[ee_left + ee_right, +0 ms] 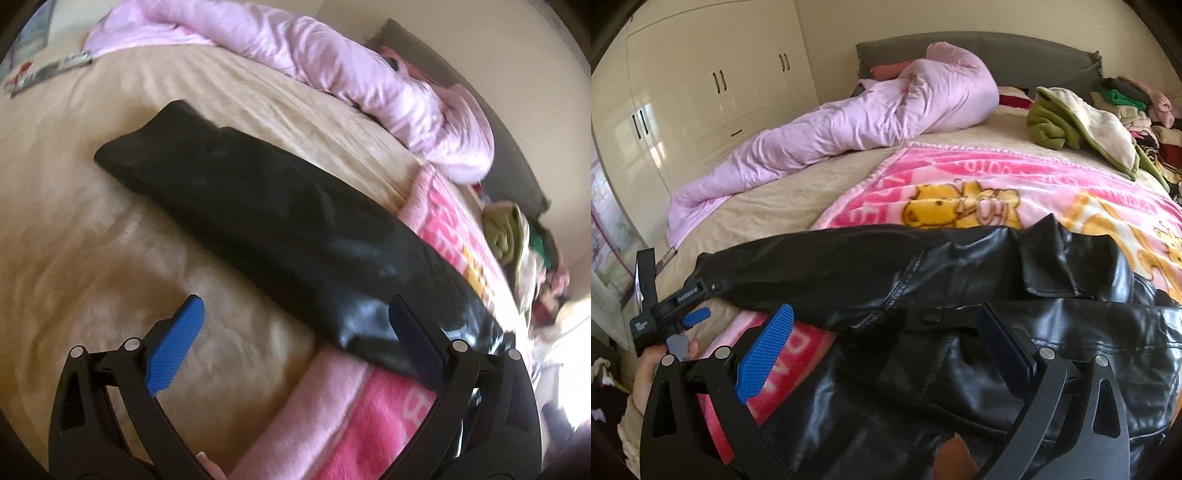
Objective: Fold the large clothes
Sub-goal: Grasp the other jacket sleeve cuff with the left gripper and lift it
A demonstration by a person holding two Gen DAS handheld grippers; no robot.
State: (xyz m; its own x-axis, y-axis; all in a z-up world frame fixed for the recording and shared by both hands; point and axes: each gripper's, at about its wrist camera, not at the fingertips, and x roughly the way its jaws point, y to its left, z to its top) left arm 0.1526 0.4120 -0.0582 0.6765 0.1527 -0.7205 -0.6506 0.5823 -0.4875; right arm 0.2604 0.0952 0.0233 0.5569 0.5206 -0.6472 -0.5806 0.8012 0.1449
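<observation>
The black leather jacket [960, 332] lies spread across the pink cartoon blanket [960, 184], and everything here is placed against it. Nearest, the right gripper [884, 334] hangs over the jacket's body, just below the shoulder seam, with its jaws released wide and nothing between the blue pads [764, 350]. The left gripper [295, 325] hovers beside the near edge of the outstretched sleeve [240, 199], likewise spread open and empty; one pad sits over the beige bedspread [74, 221], the other over the leather.

The step in hand looks like folding that sleeve in across the body. To do it well, I would pinch the sleeve near its cuff end with the left gripper, taking both layers of the stiff leather, and press or hold the shoulder with the right so the body does not drag. The leather is slick and heavy, so a shallow bite may slip.

Both tools point forward and down at the jacket, the left lower. The person's left hand [650, 369] shows at the right view's edge, wrapped round its handle.

Beyond the jacket lie a green-edged throw [1078, 122], a lilac duvet [849, 118] and white wardrobe doors [701, 81].
</observation>
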